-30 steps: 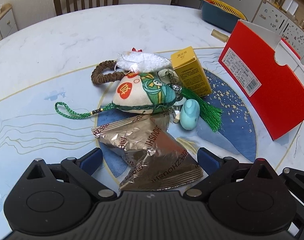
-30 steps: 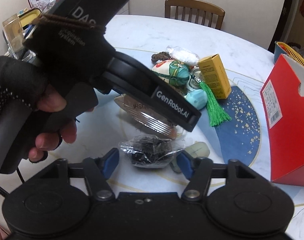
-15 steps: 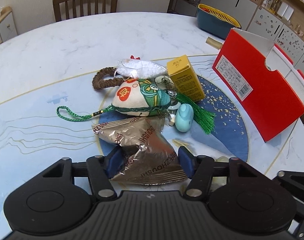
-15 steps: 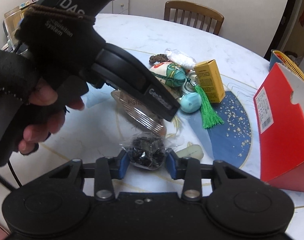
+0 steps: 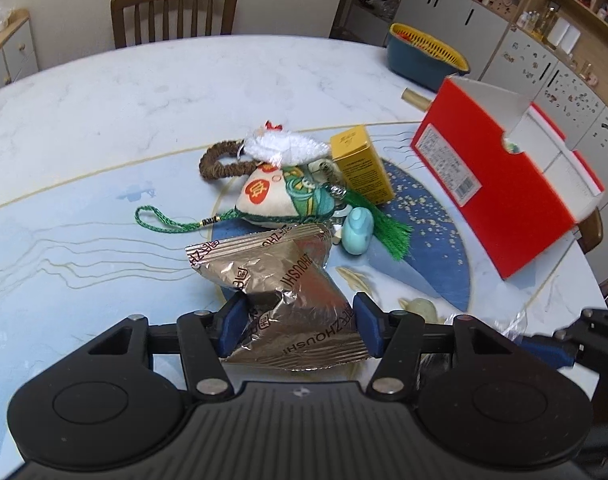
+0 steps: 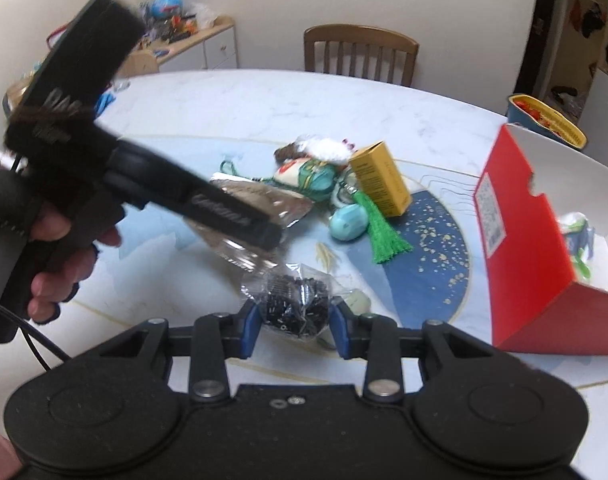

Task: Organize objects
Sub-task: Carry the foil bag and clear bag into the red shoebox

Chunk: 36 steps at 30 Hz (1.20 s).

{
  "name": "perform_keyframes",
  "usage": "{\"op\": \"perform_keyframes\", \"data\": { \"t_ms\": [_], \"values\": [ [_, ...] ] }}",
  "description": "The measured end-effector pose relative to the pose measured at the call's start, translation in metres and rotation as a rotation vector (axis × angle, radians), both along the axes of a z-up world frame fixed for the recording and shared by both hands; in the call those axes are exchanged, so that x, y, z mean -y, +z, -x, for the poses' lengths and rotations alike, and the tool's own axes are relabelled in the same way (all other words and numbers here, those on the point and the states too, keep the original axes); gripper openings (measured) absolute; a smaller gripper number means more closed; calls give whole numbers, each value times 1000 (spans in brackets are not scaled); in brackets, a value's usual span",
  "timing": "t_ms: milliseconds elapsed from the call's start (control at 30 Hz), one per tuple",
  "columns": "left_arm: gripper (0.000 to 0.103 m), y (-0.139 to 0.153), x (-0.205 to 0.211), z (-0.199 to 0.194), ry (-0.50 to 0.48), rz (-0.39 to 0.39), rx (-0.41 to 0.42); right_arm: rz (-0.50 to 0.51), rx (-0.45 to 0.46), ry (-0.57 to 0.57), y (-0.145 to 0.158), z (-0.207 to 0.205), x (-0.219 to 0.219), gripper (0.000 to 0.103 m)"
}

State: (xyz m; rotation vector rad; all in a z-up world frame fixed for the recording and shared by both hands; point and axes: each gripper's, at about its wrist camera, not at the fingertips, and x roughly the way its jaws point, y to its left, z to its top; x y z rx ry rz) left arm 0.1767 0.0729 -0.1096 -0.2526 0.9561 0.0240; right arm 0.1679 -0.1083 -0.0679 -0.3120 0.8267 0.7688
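A crinkled brown foil packet (image 5: 287,272) sits between the blue pads of my left gripper (image 5: 299,320). The jaws are closing and both pads press on its lower half, holding it off the table. In the right wrist view, my right gripper (image 6: 295,326) is shut on a small clear bag of black bits (image 6: 295,300), held just above the table. The foil packet (image 6: 259,200) shows there too, under the left tool held by a gloved hand (image 6: 51,240). An open red box (image 5: 496,184) stands at the right, with a small item inside (image 6: 576,228).
A pile lies mid-table: embroidered pouch (image 5: 279,196) with green tassel (image 5: 384,224), yellow carton (image 5: 360,164), teal oval piece (image 5: 358,230), white fluffy item (image 5: 283,146), brown braided loop (image 5: 219,164). A pale green piece (image 5: 422,308) lies nearby. A blue basket (image 5: 424,56) and a chair (image 5: 175,12) stand beyond.
Both grippers closed: the left on the foil packet, the right on the clear bag. Both then rose, lifting their packets off the table.
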Motion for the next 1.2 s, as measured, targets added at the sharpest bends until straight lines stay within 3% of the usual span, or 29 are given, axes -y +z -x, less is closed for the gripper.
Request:
{"op": "perform_keyframes", "data": {
  "t_ms": [533,767,1200],
  "values": [
    [57,65,29,17,-64,47,74,-129,59,-125,63,-16,75,34],
    [57,85,66,3,-94,54,92,-149,83,-165,81,-38,119,35],
    [57,107,137,-46,-125,51,116,-147,89,-226,85,-92,191,35]
  ]
}}
